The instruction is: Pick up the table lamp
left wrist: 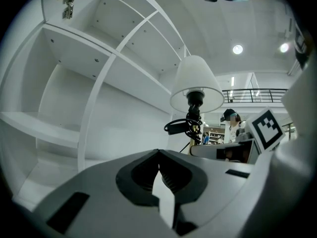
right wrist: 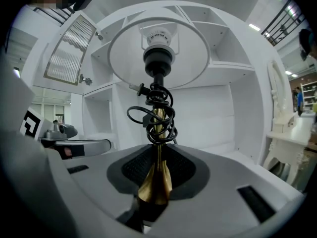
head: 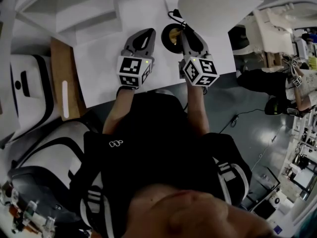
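Right gripper (right wrist: 158, 155) clamps table lamp (right wrist: 158, 63)

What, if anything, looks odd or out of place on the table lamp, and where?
The black power cord is bundled in loose loops round the lamp's brass stem, just under the white shade, rather than hanging loose. The right gripper grips the stem below that tangle. Nothing else stands out.

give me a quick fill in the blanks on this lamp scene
1. The right gripper grips the table lamp by its brass ___.
2. A black ___ is coiled beneath the lampshade.
3. The lampshade's colour is ___.
4. The left gripper holds ___.
Missing: stem; cord; white; nothing.
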{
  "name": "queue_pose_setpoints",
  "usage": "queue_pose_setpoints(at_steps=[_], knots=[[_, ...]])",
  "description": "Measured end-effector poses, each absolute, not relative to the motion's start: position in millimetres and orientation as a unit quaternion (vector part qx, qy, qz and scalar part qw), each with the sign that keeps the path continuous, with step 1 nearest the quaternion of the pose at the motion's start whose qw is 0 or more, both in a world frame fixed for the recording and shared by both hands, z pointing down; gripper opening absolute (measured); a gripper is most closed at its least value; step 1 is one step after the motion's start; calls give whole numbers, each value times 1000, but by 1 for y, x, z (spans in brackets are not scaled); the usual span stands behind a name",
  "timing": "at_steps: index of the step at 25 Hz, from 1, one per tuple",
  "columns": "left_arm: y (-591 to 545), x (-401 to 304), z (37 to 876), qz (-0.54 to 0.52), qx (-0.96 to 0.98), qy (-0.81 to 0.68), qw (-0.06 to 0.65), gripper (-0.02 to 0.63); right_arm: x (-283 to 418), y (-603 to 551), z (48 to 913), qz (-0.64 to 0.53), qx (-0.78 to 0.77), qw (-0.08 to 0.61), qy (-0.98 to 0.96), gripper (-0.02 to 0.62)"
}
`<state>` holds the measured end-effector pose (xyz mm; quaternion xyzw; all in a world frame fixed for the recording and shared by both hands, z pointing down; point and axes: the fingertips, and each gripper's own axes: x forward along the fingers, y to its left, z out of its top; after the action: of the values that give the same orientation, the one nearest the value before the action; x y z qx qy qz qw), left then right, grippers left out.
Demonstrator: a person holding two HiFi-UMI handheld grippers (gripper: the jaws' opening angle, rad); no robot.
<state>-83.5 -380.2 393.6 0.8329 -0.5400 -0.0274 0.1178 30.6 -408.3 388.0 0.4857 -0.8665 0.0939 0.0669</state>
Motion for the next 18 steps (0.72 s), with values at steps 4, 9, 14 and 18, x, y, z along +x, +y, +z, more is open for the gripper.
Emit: queue_pose_setpoints(at_steps=[4,9,14,18], knots=[[-374,-89,389,-27,830,-544,117,11,24,-402,382,86,481,70,-870,102],[-374,-89,393,-25,829,-546,118,11,23,-402,384,86,479,72,-870,102],[-379,-90,399,-25,828,-547,118,11,25,-406,391,87,480,75,-870,102],[-378,-91,397,-24,828,-548,118,11,26,-404,389,86,481,78,-869,103]])
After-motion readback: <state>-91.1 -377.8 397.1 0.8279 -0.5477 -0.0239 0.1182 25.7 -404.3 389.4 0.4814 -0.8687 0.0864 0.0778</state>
